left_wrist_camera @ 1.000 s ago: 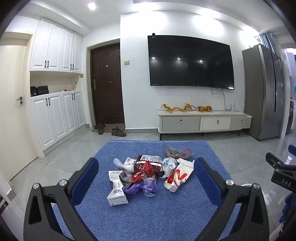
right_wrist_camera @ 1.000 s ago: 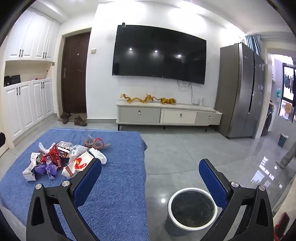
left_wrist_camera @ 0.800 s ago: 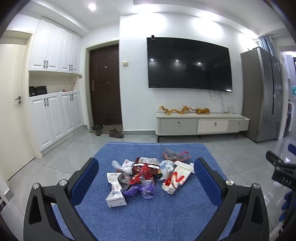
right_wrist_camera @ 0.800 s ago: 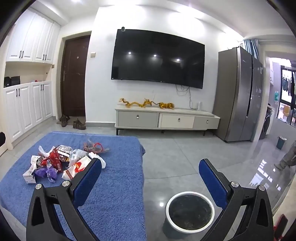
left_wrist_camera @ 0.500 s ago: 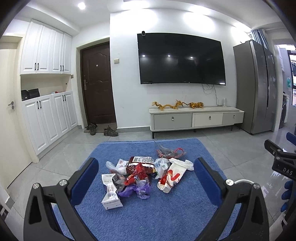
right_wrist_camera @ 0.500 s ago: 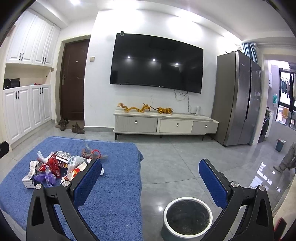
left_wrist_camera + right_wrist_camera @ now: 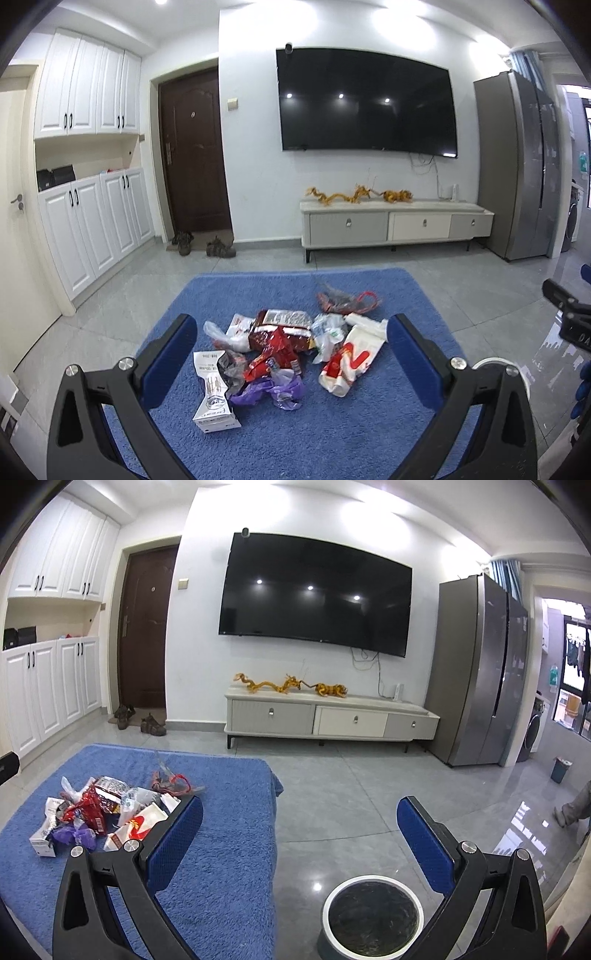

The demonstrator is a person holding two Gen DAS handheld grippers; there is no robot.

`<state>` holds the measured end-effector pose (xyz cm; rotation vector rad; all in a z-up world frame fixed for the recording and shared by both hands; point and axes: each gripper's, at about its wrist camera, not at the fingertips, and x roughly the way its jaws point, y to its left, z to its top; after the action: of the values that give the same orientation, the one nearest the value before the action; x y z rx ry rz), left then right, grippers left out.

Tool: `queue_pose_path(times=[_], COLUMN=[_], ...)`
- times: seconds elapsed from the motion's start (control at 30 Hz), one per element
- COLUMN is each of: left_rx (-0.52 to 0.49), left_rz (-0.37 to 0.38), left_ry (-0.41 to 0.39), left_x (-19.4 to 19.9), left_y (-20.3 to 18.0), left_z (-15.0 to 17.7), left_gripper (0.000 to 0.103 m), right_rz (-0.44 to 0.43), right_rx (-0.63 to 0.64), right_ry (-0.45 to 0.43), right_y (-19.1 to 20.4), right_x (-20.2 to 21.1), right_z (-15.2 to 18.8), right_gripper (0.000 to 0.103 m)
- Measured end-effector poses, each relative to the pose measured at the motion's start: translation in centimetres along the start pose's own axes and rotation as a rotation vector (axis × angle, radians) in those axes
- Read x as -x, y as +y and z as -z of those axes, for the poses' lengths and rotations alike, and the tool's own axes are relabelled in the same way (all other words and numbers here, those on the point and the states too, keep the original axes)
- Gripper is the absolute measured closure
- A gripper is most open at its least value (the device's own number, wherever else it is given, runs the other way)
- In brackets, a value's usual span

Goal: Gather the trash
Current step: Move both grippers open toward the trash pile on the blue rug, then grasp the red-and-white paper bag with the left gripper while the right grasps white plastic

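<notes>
A heap of trash (image 7: 284, 350) lies on a blue cloth-covered surface (image 7: 314, 435): a white carton (image 7: 212, 395), red wrappers (image 7: 275, 354), a purple bag (image 7: 267, 393), a white and red bag (image 7: 351, 360) and a red-stringed net (image 7: 345, 299). My left gripper (image 7: 291, 363) hangs open above the heap, its blue pads wide apart and holding nothing. My right gripper (image 7: 299, 843) is open and empty too, off the cloth's right edge. Below it on the floor stands a round white-rimmed bin (image 7: 373, 919) with a dark liner. The same trash heap (image 7: 107, 816) shows at the left of the right wrist view.
Glossy grey floor tiles surround the cloth. A low TV cabinet (image 7: 395, 225) with a wall TV (image 7: 365, 103) stands ahead, a steel fridge (image 7: 480, 672) to the right, white cupboards (image 7: 88, 214) and a dark door (image 7: 195, 155) to the left. Shoes (image 7: 203, 245) lie by the door. A person's leg (image 7: 576, 805) shows far right.
Both grippers have risen and tilted slightly, so the heap and the bin sit lower in their views. Both stay open, and nothing has been picked up.
</notes>
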<state>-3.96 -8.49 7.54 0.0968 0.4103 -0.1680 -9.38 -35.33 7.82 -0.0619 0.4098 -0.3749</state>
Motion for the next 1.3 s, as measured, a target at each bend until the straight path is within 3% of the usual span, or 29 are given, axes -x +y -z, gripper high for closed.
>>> queue_pose_path(times=[0.23,0.37,0.43,0.57,0.8,0.9,0.97,1.0,1.03,1.13,1.3], left_rx=[-0.006,-0.027,-0.043,-0.051,-0.056,-0.110,-0.146,-0.154,-0.158,-0.166,-0.162], left_rz=[0.076,0.159,0.195,0.239,0.248,0.229,0.223,0.225,0.227,0.220,0.215], left_ry=[0.102,0.199,0.260,0.349,0.502,0.495,0.484,0.482,0.482,0.482,0.478], left_x=[-4.4,-8.2,-10.4,-14.3,-19.5,-19.2,-18.6,-18.3,-17.9,-16.5,-14.1], left_y=[0.2,-1.2,-2.1,-3.3,-4.5,-5.3,-6.0,-6.1,-6.2,-6.3,-6.1], left_z=[1.3,2.8,3.6,5.0,7.5,8.3,8.5,8.7,8.8,9.0,8.2], left_gripper=[0.000,0.007,0.014,0.018,0.038,0.046,0.057,0.058,0.058,0.059,0.059], right_rz=[-0.079,-0.227,-0.331,-0.499,-0.656,-0.668,-0.672,-0.675,-0.683,-0.719,-0.749], right_rx=[-0.016,-0.060,-0.064,-0.046,-0.022,-0.006,0.008,0.022,0.033,0.027,-0.034], right_ry=[0.041,0.069,0.101,0.242,0.487,0.544,0.559,0.558,0.556,0.541,0.495], right_y=[-0.2,0.8,1.9,5.5,11.5,13.3,14.0,14.4,14.6,14.3,10.0], right_x=[-3.8,-7.5,-10.0,-16.0,-24.7,-27.3,-27.7,-27.8,-27.8,-26.8,-23.3], right_z=[-0.6,-0.6,-0.8,-0.1,3.2,4.5,5.0,5.3,5.6,6.0,5.6], right_gripper=[0.000,0.003,0.015,0.029,0.045,0.055,0.068,0.084,0.091,0.093,0.093])
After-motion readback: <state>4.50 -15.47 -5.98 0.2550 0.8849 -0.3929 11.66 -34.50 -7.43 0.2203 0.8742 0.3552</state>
